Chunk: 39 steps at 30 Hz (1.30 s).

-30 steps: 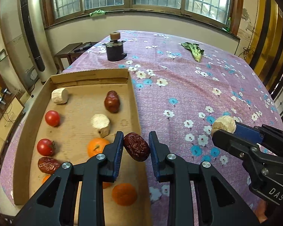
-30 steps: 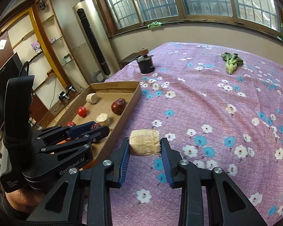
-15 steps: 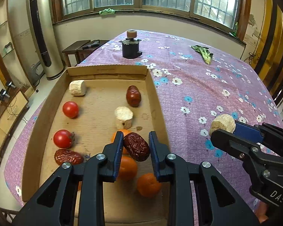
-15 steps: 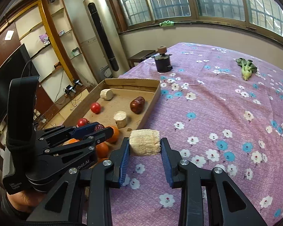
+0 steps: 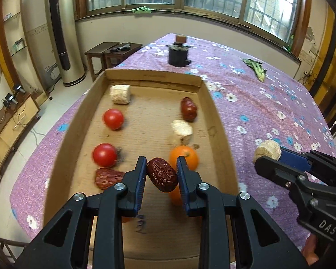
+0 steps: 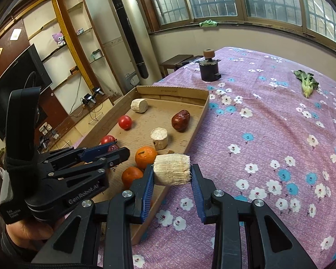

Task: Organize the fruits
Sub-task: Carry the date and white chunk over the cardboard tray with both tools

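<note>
My left gripper (image 5: 161, 174) is shut on a dark red wrinkled date (image 5: 161, 174) and holds it above the near part of the cardboard tray (image 5: 221, 143). The tray holds two tomatoes (image 5: 113, 118), a second date (image 5: 188, 112), another date (image 5: 107, 178) by the near tomato, two pale corn-cob chunks (image 5: 181, 132) and oranges (image 5: 184, 158). My right gripper (image 6: 172, 174) is shut on a pale corn-cob chunk (image 6: 171, 172), held over the tray's right rim (image 6: 197, 125). It also shows in the left wrist view (image 5: 267, 151).
A purple flowered cloth (image 6: 268, 134) covers the table. A black pot with a cork lid (image 6: 209, 67) stands at the far end, a green leafy vegetable (image 6: 306, 83) lies at the far right. The table's left edge drops to the floor beside the tray.
My left gripper has carried the date leftward, from the tray's right rim to over the tray's middle. My right gripper with the corn chunk has moved left toward the tray's rim.
</note>
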Available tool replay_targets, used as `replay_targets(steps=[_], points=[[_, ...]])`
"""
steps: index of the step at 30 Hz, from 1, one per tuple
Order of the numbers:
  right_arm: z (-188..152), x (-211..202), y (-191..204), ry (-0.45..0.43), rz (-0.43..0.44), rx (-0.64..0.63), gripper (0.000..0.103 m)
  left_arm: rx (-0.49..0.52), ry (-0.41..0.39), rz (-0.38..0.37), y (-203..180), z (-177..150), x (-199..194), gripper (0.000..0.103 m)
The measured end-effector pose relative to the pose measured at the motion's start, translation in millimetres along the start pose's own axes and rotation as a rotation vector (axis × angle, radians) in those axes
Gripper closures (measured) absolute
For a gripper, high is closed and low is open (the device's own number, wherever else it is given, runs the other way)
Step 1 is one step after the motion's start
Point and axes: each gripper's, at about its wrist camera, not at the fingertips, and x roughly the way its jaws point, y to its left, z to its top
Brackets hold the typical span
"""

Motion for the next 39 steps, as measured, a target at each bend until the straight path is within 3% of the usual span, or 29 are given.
replay_targets(steps=[17,27,39], points=[[5.8,24.4,32.4,0.036,0.063,-0.055,0.071,-0.08,0.011,0.063,65.1,-16.9,-15.4,0.078],[-15.9,40.5,71.2,0.114,0.133,-0.133,0.071,-0.075,0.036,0.061,71.8,-29.5,-13.9,0.078],[-32.2,53.8,82.7,0.175,0.134,-0.159,0.071,-0.07,0.063,0.056,70.3,-39.5,-5.3,0.078]])
